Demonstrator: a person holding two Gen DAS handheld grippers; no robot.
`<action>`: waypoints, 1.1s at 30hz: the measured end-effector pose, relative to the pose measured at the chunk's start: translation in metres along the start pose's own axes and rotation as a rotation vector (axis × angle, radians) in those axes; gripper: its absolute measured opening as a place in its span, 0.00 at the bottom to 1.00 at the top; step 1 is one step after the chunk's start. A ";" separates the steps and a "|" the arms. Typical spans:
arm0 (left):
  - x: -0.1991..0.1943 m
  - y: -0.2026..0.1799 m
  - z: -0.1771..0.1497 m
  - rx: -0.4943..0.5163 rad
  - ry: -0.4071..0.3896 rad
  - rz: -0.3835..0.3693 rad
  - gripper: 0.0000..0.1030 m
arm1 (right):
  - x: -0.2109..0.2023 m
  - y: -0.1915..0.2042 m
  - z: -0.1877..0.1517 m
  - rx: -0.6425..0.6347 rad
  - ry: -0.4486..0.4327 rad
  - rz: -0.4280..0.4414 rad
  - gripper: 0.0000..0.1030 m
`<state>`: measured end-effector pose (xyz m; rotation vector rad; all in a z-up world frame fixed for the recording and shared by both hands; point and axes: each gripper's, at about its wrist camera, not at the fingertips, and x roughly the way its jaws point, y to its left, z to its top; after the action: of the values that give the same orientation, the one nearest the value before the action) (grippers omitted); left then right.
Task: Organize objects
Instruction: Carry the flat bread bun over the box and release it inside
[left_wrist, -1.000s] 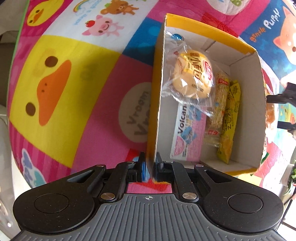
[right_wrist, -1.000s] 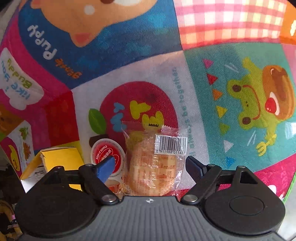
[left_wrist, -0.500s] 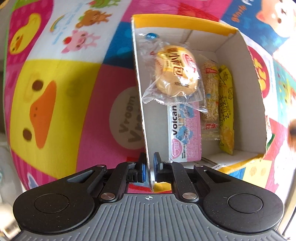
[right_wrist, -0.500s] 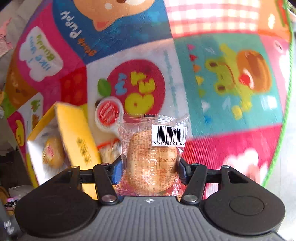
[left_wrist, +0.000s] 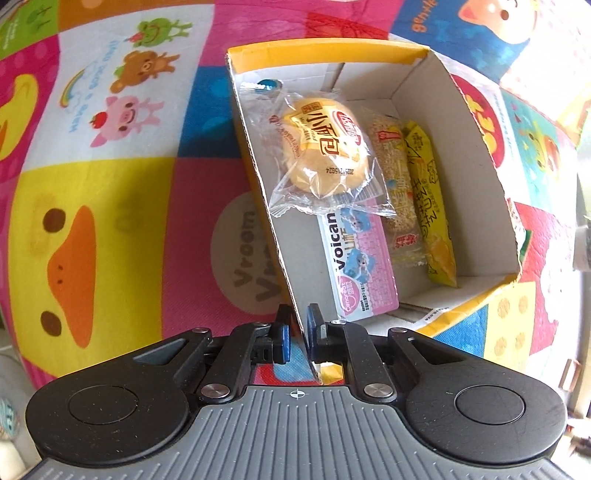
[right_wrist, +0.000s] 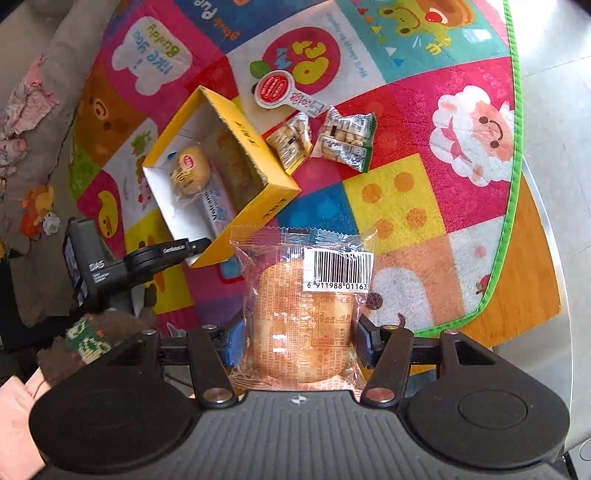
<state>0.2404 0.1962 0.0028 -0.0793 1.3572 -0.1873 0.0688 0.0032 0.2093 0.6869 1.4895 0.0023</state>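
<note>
Since a second ago the right gripper (right_wrist: 298, 345) has closed its fingers (right_wrist: 233, 341) on the wrapped bun (right_wrist: 300, 325) and lifted it off the mat (right_wrist: 406, 199); the pack now hangs clear above the mat's near edge, pads pressing both sides, barcode up. The left gripper (left_wrist: 295, 328) has only rolled a little and is nearly closed, pinching the near end of the box's left wall.

Just beyond the bun lies the yellow box (right_wrist: 236, 206), open, near the mat's middle. Inside, from its near end: a pink Voican pack (left_wrist: 356, 266), a sesame bar (left_wrist: 395, 177), a yellow pack (left_wrist: 430, 206), and another bun (left_wrist: 325, 151) on top toward the far end. Two peanut packs (right_wrist: 325, 142) and a round-headed sachet (right_wrist: 280, 92) lie on the mat past the box.

To place this well, I would carry the bun over the box's open right side, lower it inside the walls before releasing, and keep the left grip firm so the box does not slide.
</note>
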 end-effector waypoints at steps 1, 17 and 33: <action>0.001 0.000 0.001 0.007 0.002 -0.001 0.11 | -0.005 0.007 -0.005 -0.020 -0.015 -0.006 0.55; 0.004 0.030 0.000 -0.038 -0.022 -0.091 0.13 | -0.042 0.100 -0.022 -0.168 -0.156 -0.093 0.55; 0.001 0.042 0.000 -0.146 -0.032 -0.141 0.15 | 0.047 0.163 0.050 -0.301 -0.049 -0.214 0.55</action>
<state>0.2448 0.2372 -0.0052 -0.3001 1.3325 -0.2043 0.1861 0.1341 0.2316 0.2819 1.4704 0.0449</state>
